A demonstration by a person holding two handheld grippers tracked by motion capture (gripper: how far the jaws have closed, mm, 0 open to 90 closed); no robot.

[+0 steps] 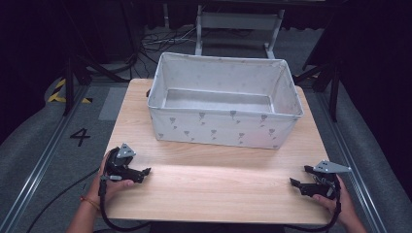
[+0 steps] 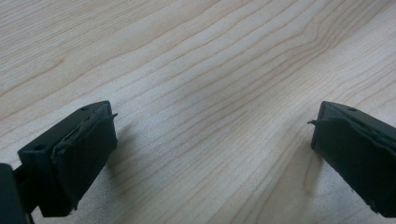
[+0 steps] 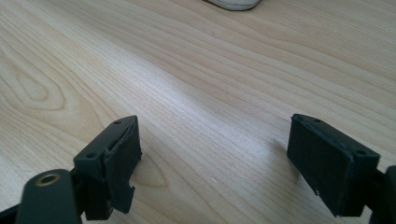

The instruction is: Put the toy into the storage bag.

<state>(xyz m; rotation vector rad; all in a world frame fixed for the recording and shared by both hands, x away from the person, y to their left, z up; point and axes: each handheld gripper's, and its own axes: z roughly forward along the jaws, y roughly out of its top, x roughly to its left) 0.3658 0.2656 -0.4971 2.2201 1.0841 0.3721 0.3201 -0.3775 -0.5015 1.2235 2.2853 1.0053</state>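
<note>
While I watch from above, a pale wooden table [image 1: 214,184] carries one thing: a white fabric bin [image 1: 224,127] with small grey printed motifs. It stands along the far edge, nearer the far left corner than the far right, and its open top shows a bare grey floor inside.

My left gripper [image 1: 145,172] rests at the near left corner, held in the left hand [image 1: 112,187], with a grey three-cornered plate on top and a black cable trailing off the near edge. In the left gripper view its two black jaws stand wide apart, low over bare wood grain, with nothing between them.

My right gripper [image 1: 297,175] sits at the near right corner in the right hand [image 1: 340,201], pointing toward the left one. In the right gripper view its jaws also stand wide apart over bare wood. Both grippers lie well apart from the bin.
</note>
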